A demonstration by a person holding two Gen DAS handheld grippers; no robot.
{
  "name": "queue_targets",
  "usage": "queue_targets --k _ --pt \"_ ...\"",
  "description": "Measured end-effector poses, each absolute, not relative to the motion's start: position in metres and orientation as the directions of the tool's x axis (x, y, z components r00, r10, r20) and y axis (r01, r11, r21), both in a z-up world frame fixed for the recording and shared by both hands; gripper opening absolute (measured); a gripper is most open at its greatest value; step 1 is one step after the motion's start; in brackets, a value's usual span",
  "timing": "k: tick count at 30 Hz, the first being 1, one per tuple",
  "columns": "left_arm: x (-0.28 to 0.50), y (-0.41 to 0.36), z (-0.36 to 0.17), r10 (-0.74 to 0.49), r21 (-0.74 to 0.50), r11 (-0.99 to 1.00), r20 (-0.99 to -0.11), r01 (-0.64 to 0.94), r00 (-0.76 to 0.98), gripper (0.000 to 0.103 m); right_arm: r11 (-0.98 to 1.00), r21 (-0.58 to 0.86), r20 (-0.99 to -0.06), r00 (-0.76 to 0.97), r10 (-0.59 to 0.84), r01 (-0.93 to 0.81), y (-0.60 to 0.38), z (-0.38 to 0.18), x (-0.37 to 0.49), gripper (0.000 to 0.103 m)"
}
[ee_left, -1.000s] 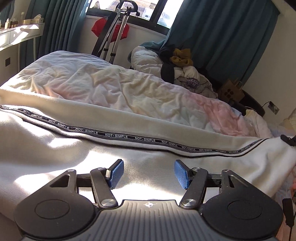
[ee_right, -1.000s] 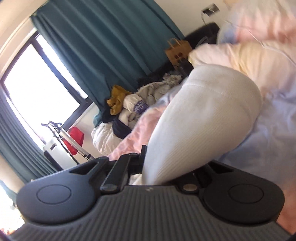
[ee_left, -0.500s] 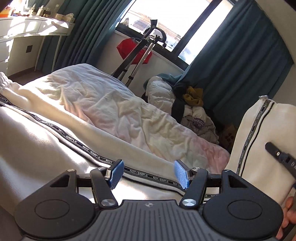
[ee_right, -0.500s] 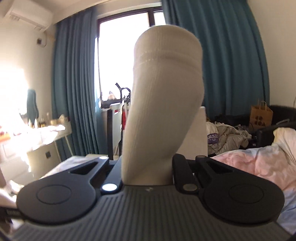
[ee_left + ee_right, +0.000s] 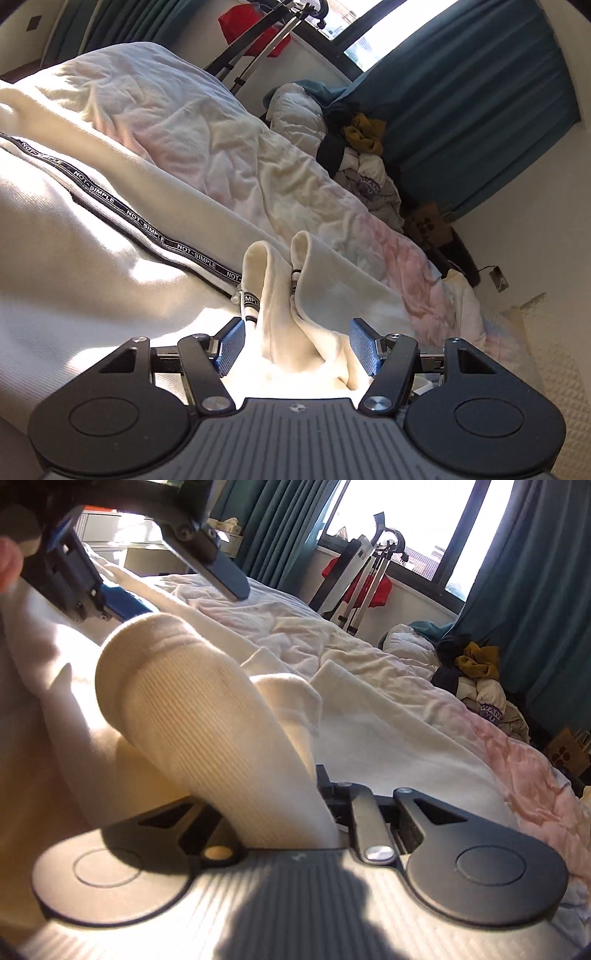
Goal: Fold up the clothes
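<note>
Cream knit fabric of the garment (image 5: 92, 258) was spread across the bed, its black printed tape (image 5: 122, 210) running diagonally over the near half. Behind it lay the crumpled duvet (image 5: 229, 147), and beyond that a heap of clothes (image 5: 354, 147) was piled against the teal curtain (image 5: 480, 92), with a folding metal frame (image 5: 255, 40) and a red item propped below the window. Nothing was found lying between the grippers and the cloth.

The left gripper (image 5: 299, 347) was held wide apart, its blue pads (image 5: 231, 345) set on either side of a raised fold of the cloth, with no visible pinch made. The right gripper (image 5: 325, 812) was clamped on the ribbed cuff (image 5: 192, 701), which bulged out in front of its jaws.

Half a second before, the cuffed end had been lifted high in the air by the right gripper and only flat cloth lay before the left pads; now the lifted part had been brought over and laid down, so that doubled folds stood between the left pads.

Only in the right wrist view was the left gripper (image 5: 110, 576) seen from outside, above the garment at upper left. Only in the left wrist view could the tape lettering, the paper bag (image 5: 428, 225) and the wall socket (image 5: 498, 278) be made out clearly.
</note>
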State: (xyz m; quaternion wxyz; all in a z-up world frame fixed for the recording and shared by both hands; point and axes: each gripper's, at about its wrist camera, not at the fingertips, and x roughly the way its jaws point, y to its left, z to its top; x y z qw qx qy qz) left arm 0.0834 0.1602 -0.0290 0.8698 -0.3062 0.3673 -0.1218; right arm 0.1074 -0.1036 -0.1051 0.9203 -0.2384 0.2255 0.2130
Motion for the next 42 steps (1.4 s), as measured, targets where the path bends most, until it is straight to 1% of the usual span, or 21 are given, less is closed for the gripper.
queue_targets --k 1,2,3,6,10,13,14,17,20,23,24,25,26,27,28,30,31,36,38,40,42 --pt "0.086 0.155 -0.032 -0.439 -0.610 0.792 -0.579 -0.008 0.687 0.065 0.788 -0.332 -0.530 0.794 0.299 -0.518 -0.102 -0.103 0.106 0.020" --pt "0.088 0.151 -0.035 -0.444 -0.604 0.797 -0.587 -0.002 0.678 0.065 0.779 -0.312 -0.549 0.772 0.319 -0.543 -0.100 -0.099 0.105 0.028" --pt "0.089 0.149 -0.038 -0.443 -0.597 0.802 -0.593 0.002 0.673 0.065 0.771 -0.290 -0.569 0.750 0.338 -0.567 -0.100 -0.098 0.104 0.032" --pt "0.089 0.145 -0.042 -0.416 -0.570 0.822 -0.604 -0.003 0.679 0.065 0.754 -0.244 -0.602 0.705 0.375 -0.610 -0.106 -0.093 0.095 0.040" --pt "0.090 0.146 -0.042 -0.375 -0.553 0.833 -0.599 -0.027 0.708 0.065 0.749 -0.142 -0.633 0.641 0.434 -0.647 -0.127 -0.081 0.080 0.041" --pt "0.098 0.143 -0.040 -0.347 -0.524 0.851 -0.602 -0.028 0.719 0.065 0.761 -0.026 -0.621 0.608 0.495 -0.648 -0.150 -0.072 0.070 0.042" --pt "0.104 0.140 -0.041 -0.334 -0.503 0.864 -0.613 -0.027 0.716 0.065 0.764 0.021 -0.612 0.597 0.520 -0.645 -0.158 -0.069 0.066 0.042" --pt "0.123 0.133 -0.047 -0.309 -0.445 0.895 -0.655 -0.021 0.689 0.064 0.763 0.164 -0.541 0.589 0.600 -0.626 -0.186 -0.059 0.055 0.042" --pt "0.138 0.129 -0.056 -0.288 -0.402 0.916 -0.688 -0.019 0.665 0.061 0.768 0.224 -0.472 0.622 0.625 -0.600 -0.204 -0.052 0.054 0.042" --pt "0.149 0.124 -0.059 -0.284 -0.376 0.926 -0.692 0.005 0.664 0.061 0.770 0.319 -0.458 0.622 0.636 -0.553 -0.215 -0.055 0.071 0.043" --pt "0.152 0.123 -0.060 -0.284 -0.369 0.929 -0.691 0.013 0.665 0.058 0.771 0.335 -0.464 0.617 0.635 -0.542 -0.215 -0.059 0.076 0.043" --pt "0.156 0.121 -0.061 -0.283 -0.361 0.932 -0.691 0.021 0.665 0.054 0.777 0.319 -0.482 0.613 0.626 -0.542 -0.211 -0.064 0.081 0.043" --pt "0.159 0.120 -0.062 -0.282 -0.358 0.933 -0.691 0.024 0.665 0.046 0.786 0.278 -0.503 0.613 0.609 -0.553 -0.204 -0.069 0.083 0.043" --pt "0.163 0.121 -0.063 -0.281 -0.364 0.931 -0.693 0.014 0.664 0.037 0.793 0.220 -0.518 0.620 0.589 -0.569 -0.196 -0.073 0.083 0.043" --pt "0.166 0.122 -0.064 -0.282 -0.371 0.929 -0.692 0.008 0.664 0.034 0.800 0.141 -0.521 0.643 0.561 -0.584 -0.186 -0.076 0.080 0.043" --pt "0.170 0.125 -0.066 -0.300 -0.392 0.920 -0.683 0.012 0.666 0.016 0.787 0.034 -0.508 0.668 0.544 -0.616 -0.169 -0.081 0.077 0.043" --pt "0.172 0.127 -0.067 -0.308 -0.403 0.915 -0.680 0.011 0.665 0.015 0.771 0.000 -0.502 0.667 0.550 -0.636 -0.162 -0.083 0.077 0.042" --pt "0.173 0.132 -0.058 -0.323 -0.433 0.901 -0.645 0.017 0.692 0.014 0.757 0.030 -0.517 0.639 0.570 -0.652 -0.151 -0.092 0.083 0.042" --pt "0.175 0.131 -0.061 -0.313 -0.418 0.908 -0.653 0.016 0.690 0.015 0.761 0.008 -0.513 0.651 0.559 -0.648 -0.149 -0.093 0.080 0.042" --pt "0.174 0.129 -0.065 -0.301 -0.403 0.915 -0.659 0.015 0.690 0.016 0.753 -0.042 -0.512 0.661 0.548 -0.656 -0.144 -0.094 0.077 0.045" --pt "0.173 0.128 -0.064 -0.295 -0.399 0.917 -0.661 0.010 0.690 0.022 0.743 -0.081 -0.514 0.666 0.540 -0.665 -0.137 -0.096 0.073 0.051"
